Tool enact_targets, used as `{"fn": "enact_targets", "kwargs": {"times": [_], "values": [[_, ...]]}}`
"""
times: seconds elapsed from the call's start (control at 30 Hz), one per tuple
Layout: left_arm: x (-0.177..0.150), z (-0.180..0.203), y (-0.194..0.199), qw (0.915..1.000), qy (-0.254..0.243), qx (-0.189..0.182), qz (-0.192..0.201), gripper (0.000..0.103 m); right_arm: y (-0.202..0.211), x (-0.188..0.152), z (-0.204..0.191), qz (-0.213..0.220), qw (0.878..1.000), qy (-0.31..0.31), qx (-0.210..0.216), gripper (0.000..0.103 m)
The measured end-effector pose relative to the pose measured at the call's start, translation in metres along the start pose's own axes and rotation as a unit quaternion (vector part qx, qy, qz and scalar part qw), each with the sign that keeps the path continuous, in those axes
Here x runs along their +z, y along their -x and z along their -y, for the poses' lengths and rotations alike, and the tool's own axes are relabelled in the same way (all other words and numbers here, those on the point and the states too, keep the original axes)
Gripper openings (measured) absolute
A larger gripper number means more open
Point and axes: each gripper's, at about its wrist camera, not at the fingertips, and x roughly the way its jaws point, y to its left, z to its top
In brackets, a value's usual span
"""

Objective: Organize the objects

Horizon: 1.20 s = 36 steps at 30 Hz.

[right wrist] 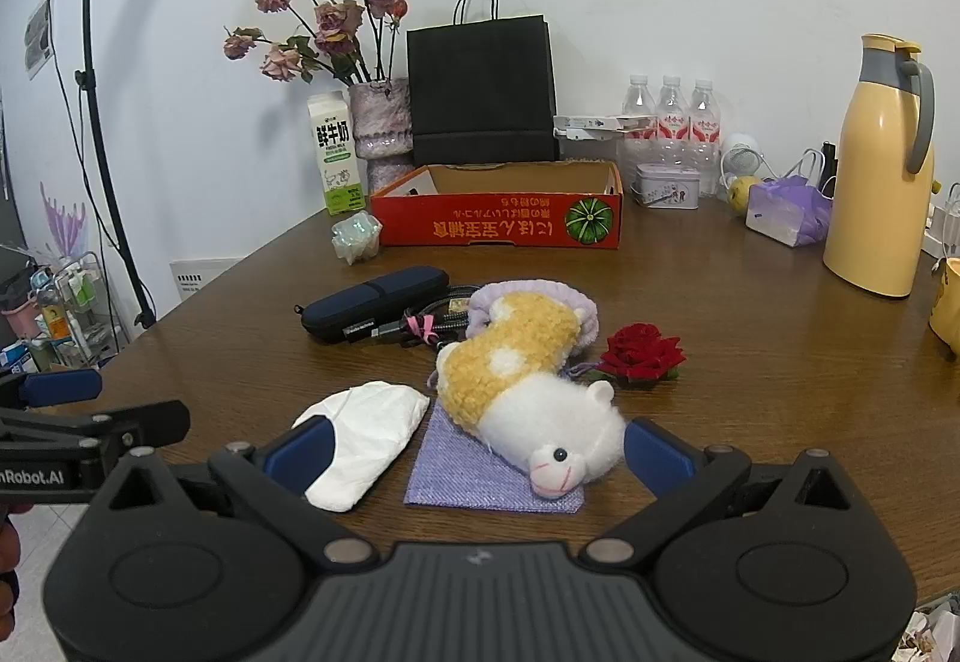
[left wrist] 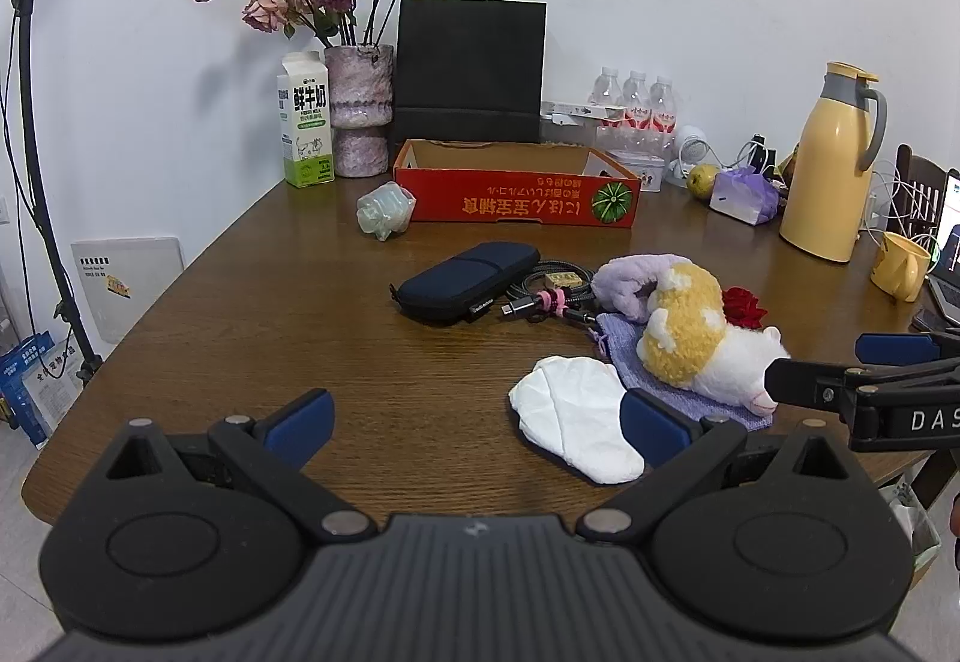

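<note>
A yellow and white plush toy (right wrist: pixel 528 398) lies on a purple knitted pouch (right wrist: pixel 474 473) near the table's front; it also shows in the left wrist view (left wrist: pixel 702 338). My right gripper (right wrist: pixel 477 446) is open, its fingers on either side of the plush head, empty. A white crumpled tissue (left wrist: pixel 576 413) lies left of the plush. My left gripper (left wrist: pixel 474 425) is open and empty over the bare table, its right finger (left wrist: pixel 654 425) near the tissue. A dark blue case (left wrist: pixel 468 281), a bundled cable (left wrist: pixel 540 299) and a red rose (right wrist: pixel 642 353) lie behind. An open red cardboard box (left wrist: pixel 516 197) stands farther back.
At the back stand a milk carton (left wrist: pixel 306 122), a vase of dried roses (left wrist: pixel 360 110), a black paper bag (left wrist: pixel 471 68) and water bottles (left wrist: pixel 636 104). A yellow thermos (left wrist: pixel 831 164), yellow mug (left wrist: pixel 900 266) and laptop are at right. A crumpled wrapper (left wrist: pixel 384 209) lies beside the box.
</note>
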Motion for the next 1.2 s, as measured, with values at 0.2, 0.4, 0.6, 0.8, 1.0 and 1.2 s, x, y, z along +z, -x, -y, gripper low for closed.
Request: {"fn": "enact_targets", "kwargs": {"times": [0.2,0.4,0.6,0.8,1.0,1.2], "values": [[-0.004,0.003,-0.002,1.0000,0.002,0.001,-0.003,0.103,0.000,-0.004,0.004,-0.001,1.000,0.001,0.000,0.103],[-0.004,0.006,-0.012,0.9999,0.004,-0.001,-0.013,0.103,-0.008,-0.005,0.011,-0.008,1.000,0.002,-0.003,0.103],[-0.004,0.013,-0.028,0.9996,0.000,-0.003,-0.030,0.103,-0.019,-0.007,0.020,-0.019,1.000,-0.001,-0.008,0.103],[-0.002,0.022,-0.048,0.9988,-0.006,-0.005,-0.049,0.103,-0.034,-0.010,0.030,-0.031,0.999,-0.001,-0.010,0.103],[-0.003,0.032,-0.071,0.9973,-0.014,-0.007,-0.072,0.103,-0.048,-0.012,0.041,-0.041,0.999,-0.003,-0.009,0.103],[-0.005,0.042,-0.093,0.9955,-0.019,-0.008,-0.093,0.103,-0.062,-0.014,0.050,-0.046,0.999,0.003,-0.010,0.103]]}}
